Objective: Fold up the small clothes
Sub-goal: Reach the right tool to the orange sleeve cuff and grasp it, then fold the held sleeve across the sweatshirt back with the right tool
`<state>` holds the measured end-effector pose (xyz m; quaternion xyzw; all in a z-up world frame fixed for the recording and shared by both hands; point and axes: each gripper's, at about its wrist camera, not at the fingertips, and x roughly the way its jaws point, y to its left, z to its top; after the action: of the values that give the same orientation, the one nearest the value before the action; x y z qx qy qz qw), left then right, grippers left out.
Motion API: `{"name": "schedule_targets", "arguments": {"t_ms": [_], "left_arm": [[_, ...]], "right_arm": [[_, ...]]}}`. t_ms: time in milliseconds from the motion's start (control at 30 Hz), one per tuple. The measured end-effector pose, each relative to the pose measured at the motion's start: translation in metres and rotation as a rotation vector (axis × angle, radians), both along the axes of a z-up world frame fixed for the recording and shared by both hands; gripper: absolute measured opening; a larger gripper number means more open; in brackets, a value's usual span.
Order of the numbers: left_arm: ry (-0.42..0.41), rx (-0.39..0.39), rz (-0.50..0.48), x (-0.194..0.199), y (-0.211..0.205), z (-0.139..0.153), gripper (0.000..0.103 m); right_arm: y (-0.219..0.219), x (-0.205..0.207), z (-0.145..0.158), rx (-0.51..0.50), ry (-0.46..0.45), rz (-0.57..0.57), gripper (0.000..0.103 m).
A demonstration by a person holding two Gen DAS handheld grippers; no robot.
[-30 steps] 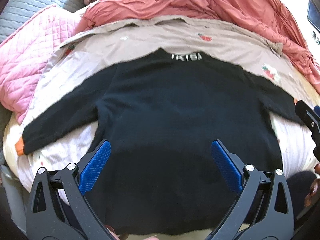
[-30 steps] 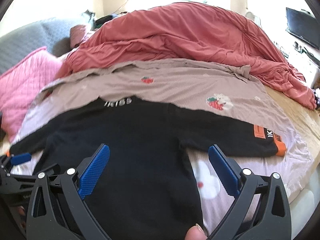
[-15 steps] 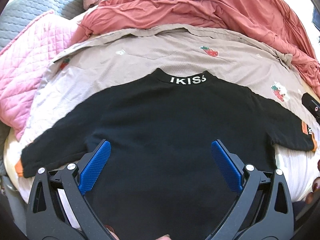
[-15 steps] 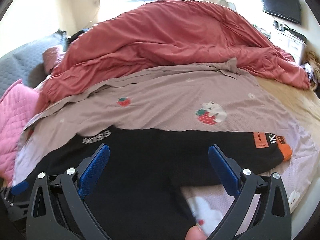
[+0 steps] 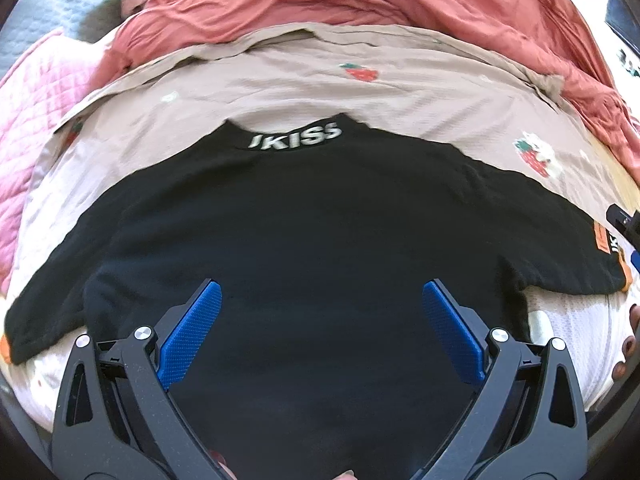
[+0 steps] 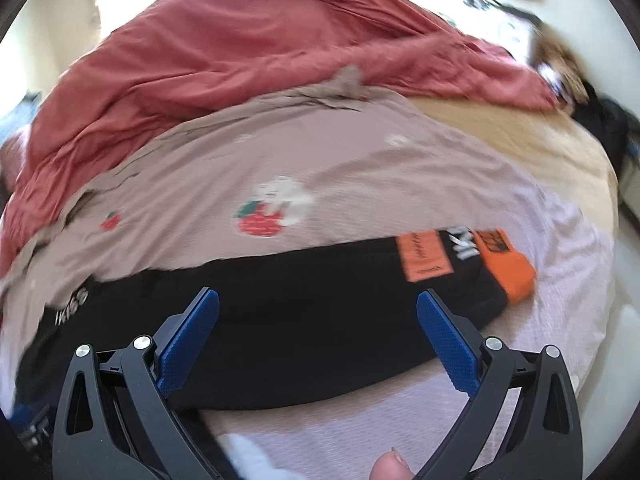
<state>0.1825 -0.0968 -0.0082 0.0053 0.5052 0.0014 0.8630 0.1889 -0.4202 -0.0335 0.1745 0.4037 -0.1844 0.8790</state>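
Note:
A small black sweater (image 5: 312,224) lies flat on the bed, back up, with white lettering at the collar (image 5: 296,140) and both sleeves spread out. Its right sleeve (image 6: 320,300) ends in an orange cuff (image 6: 516,276) with an orange patch (image 6: 424,256). My left gripper (image 5: 320,320) is open and empty over the sweater's body. My right gripper (image 6: 316,328) is open and empty over the right sleeve. The right gripper's edge shows at the far right of the left wrist view (image 5: 624,224).
The sweater rests on a beige-pink sheet with strawberry prints (image 5: 360,80). A crumpled red duvet (image 5: 380,4) is heaped behind it. A pink quilted pillow (image 5: 32,120) lies at the left. The bed's right edge (image 6: 608,240) is near the orange cuff.
My right gripper has swung right, from the sweater's body to above the right sleeve and cuff. My left gripper has moved a little and stays over the body. Both stay open.

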Motion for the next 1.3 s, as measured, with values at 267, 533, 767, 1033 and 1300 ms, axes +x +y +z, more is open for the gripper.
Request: {"name": "schedule_targets", "arguments": {"t_ms": [267,533,767,1033,1300], "left_arm": [[-0.008,-0.034,-0.037,0.018,-0.028,-0.005,0.095],[0.026,-0.023,-0.064,0.029,-0.044,-0.024,0.095],[0.072,-0.041,-0.109,0.035,-0.05,-0.047,0.095],[0.102,-0.041,-0.115,0.031,-0.046,-0.069,0.095],[0.053,-0.003,-0.104,0.028,-0.053,-0.074,0.095]], "right_arm": [[-0.062,-0.027,-0.018,0.134,0.012,-0.268,0.099],[-0.098,-0.032,-0.046,0.322,0.03,-0.389,0.099],[-0.123,-0.011,-0.057,0.387,0.025,-0.405,0.099],[-0.139,0.001,-0.068,0.373,0.054,-0.468,0.099],[-0.125,-0.006,-0.075,0.414,0.067,-0.509,0.098]]}}
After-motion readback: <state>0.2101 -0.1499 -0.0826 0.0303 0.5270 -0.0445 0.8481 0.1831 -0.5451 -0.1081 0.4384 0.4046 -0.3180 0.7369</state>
